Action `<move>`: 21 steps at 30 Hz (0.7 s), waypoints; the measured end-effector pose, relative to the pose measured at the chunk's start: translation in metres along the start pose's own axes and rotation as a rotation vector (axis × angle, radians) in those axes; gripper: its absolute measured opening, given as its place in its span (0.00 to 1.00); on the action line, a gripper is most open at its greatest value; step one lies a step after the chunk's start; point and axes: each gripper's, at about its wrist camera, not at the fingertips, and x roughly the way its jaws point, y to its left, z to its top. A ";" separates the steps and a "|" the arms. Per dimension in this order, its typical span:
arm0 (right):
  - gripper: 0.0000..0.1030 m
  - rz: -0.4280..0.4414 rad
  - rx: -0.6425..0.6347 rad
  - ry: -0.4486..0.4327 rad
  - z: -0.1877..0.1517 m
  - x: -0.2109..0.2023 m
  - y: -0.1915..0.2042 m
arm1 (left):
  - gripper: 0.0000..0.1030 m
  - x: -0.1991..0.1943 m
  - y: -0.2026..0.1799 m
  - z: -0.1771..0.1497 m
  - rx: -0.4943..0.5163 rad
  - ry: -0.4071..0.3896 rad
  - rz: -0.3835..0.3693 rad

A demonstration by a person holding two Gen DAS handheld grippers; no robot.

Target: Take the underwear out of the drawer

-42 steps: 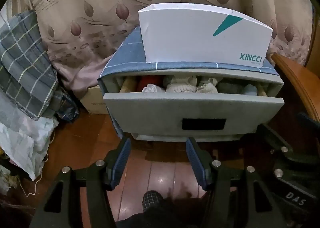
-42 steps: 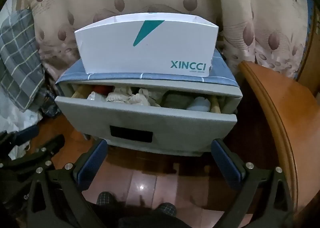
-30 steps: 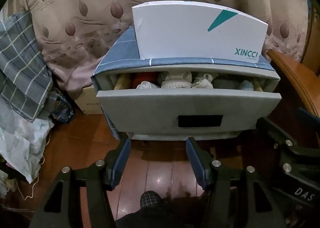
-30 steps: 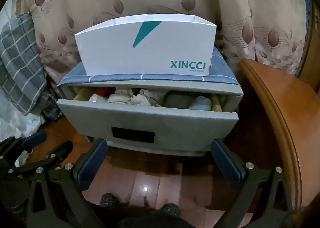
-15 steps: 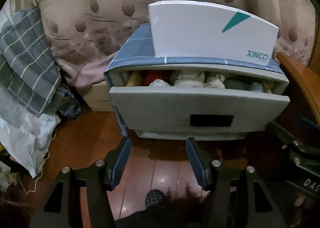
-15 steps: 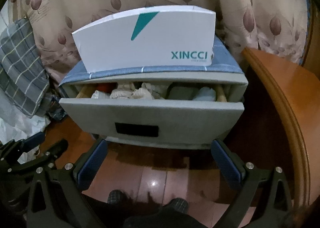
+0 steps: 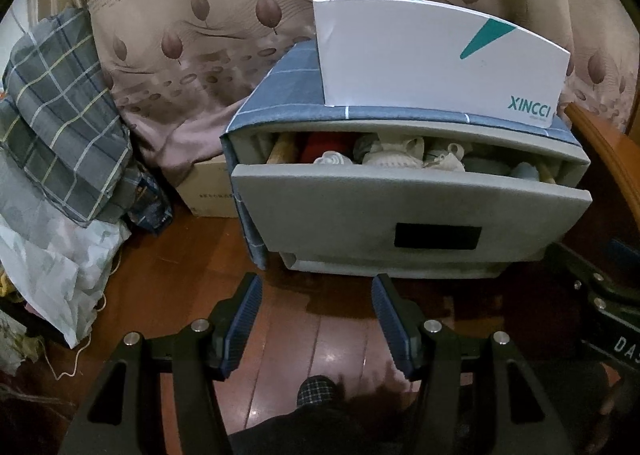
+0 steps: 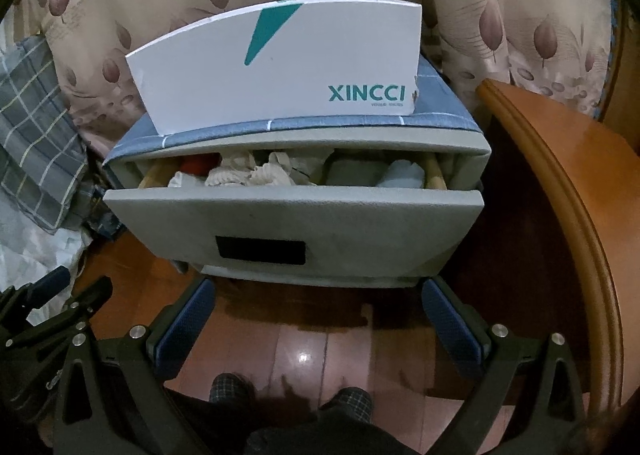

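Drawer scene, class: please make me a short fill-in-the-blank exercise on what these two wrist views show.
1. The grey drawer is partly ____.
2. The white box standing on the cabinet top reads ____.
3. Both the left gripper and the right gripper hold ____.
4. The floor is made of ____.

Missing words: open; XINCCI; nothing; wood.

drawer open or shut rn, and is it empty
Open, partly pulled out: the drawer front stands forward of the cabinet, and folded underwear fills the gap. Not empty.
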 end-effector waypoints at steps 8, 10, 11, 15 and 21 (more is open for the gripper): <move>0.99 -0.003 0.010 0.013 0.000 0.004 -0.005 | 0.57 0.002 0.002 0.000 -0.006 0.010 0.004; 0.99 -0.002 0.012 0.012 0.000 0.003 -0.006 | 0.57 0.003 0.002 0.000 -0.006 0.012 0.004; 0.99 -0.001 0.014 0.012 0.000 0.004 -0.006 | 0.57 0.003 0.003 0.000 -0.007 0.012 0.005; 0.99 0.000 0.015 0.012 0.000 0.003 -0.007 | 0.57 0.003 0.002 -0.001 -0.007 0.013 0.008; 0.99 0.001 0.018 0.013 -0.001 0.004 -0.008 | 0.57 0.003 0.002 -0.002 -0.009 0.014 0.007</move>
